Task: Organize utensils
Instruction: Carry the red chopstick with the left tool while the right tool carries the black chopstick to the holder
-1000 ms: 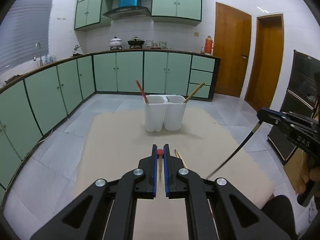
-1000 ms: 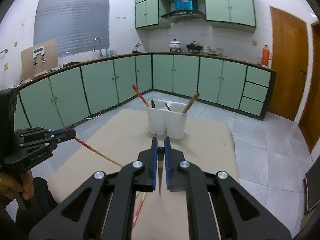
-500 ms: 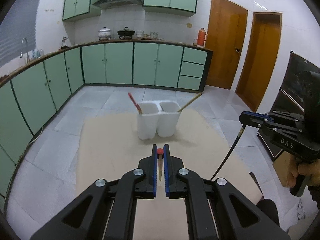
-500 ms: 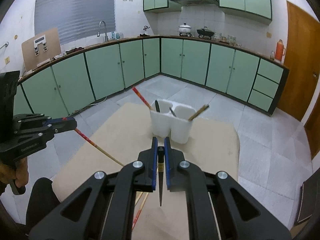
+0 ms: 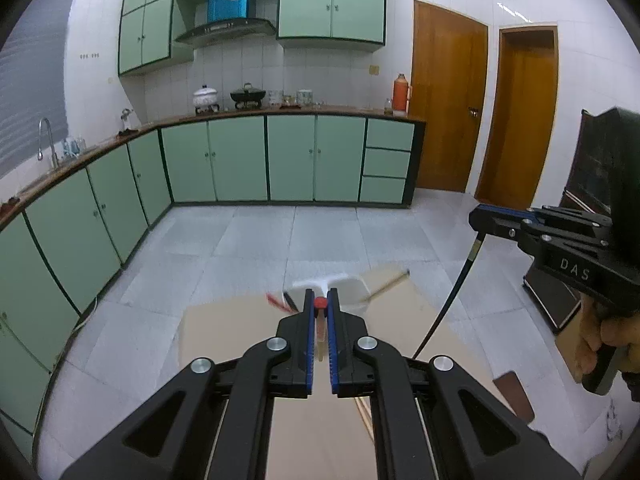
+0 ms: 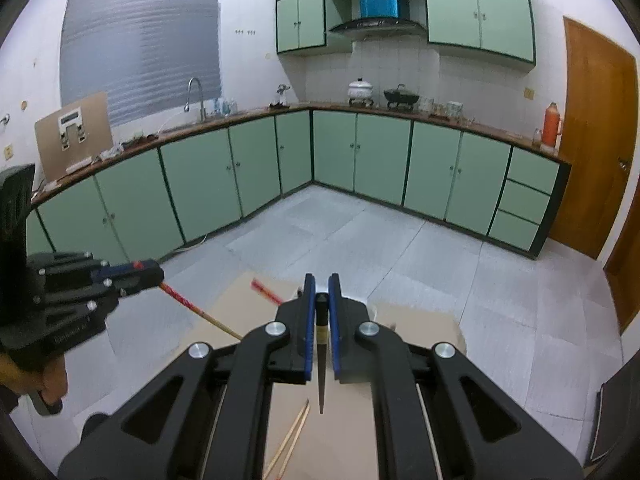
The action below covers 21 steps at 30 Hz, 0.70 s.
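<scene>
My left gripper (image 5: 320, 294) is shut on a red-tipped chopstick (image 5: 319, 302) whose pale shaft hangs down between the jaws. My right gripper (image 6: 321, 280) is shut on a black chopstick (image 6: 321, 364) that points down over the beige mat (image 6: 420, 328). The white two-cup holder (image 5: 346, 283) stands beyond and below both grippers, half hidden by the left fingertips. A red chopstick (image 5: 274, 299) and a wooden one (image 5: 386, 282) lean out of it. Each view shows the other gripper to the side, the right gripper (image 5: 479, 219) and the left gripper (image 6: 154, 274), both holding their sticks above the mat.
A pair of loose wooden chopsticks (image 6: 294, 436) lies on the mat near its front. Green base cabinets (image 5: 240, 160) line the far and left walls. Two wooden doors (image 5: 450, 108) and a dark cabinet (image 5: 600, 168) stand to the right. A hand (image 5: 600, 344) grips the right tool.
Both grippers have risen with their chopsticks still clamped. The holder has dropped lower in both views and is now partly hidden behind the fingertips.
</scene>
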Motion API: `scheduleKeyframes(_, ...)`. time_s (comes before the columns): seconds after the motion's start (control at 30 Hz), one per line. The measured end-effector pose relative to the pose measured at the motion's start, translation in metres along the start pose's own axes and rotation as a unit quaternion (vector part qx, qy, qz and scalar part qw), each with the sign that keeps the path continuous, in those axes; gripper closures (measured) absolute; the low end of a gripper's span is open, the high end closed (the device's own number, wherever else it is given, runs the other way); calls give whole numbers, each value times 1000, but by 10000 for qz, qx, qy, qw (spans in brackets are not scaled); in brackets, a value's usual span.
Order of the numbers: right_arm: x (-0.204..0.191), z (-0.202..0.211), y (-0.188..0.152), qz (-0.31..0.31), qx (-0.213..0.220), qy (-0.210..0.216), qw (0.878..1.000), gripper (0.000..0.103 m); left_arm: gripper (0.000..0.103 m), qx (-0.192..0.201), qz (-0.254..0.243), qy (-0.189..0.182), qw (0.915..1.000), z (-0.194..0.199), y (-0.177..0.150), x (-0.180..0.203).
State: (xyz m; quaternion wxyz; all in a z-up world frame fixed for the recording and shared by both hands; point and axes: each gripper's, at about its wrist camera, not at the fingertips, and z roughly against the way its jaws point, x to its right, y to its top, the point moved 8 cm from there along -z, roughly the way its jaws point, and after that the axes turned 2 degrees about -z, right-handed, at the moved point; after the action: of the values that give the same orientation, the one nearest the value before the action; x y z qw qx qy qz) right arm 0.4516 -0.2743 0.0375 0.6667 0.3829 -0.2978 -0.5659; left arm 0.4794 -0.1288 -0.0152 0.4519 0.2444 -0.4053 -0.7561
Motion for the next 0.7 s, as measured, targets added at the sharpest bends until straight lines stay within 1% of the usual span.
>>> scheduleKeyframes(0.17, 7, -16, 44, -51, 179, -89, 9998, 97, 97, 116, 42, 99, 9999, -19, 37, -7)
scheduleKeyframes(0.23, 11, -25, 57, -81, 252, -114, 9996, 97, 97, 148, 45, 128, 9998, -30, 48, -9)
scheduleKeyframes(0.37, 20, -56, 75, -9, 347, -279, 9990, 97, 97, 102, 106, 183, 9997, -66, 62, -15)
scheduleKeyframes(0.43, 25, -73, 75, -17, 334, -351, 9988, 97, 97, 47, 158, 190, 9997, -83, 62, -18)
scheduleKeyframes(0.53, 38, -104, 65, -127, 247, -410, 9988, 97, 97, -112, 235, 170, 9995, -116, 54, -22)
scheduleKeyframes(0.63, 49, -131, 48, -243, 101, -430, 9987, 97, 97, -393, 295, 155, 9987, -154, 34, -27)
scheduleKeyframes(0.7, 54, -148, 34, -311, -14, -426, 9986, 97, 97, -534, 356, 125, 9979, -170, 21, -31)
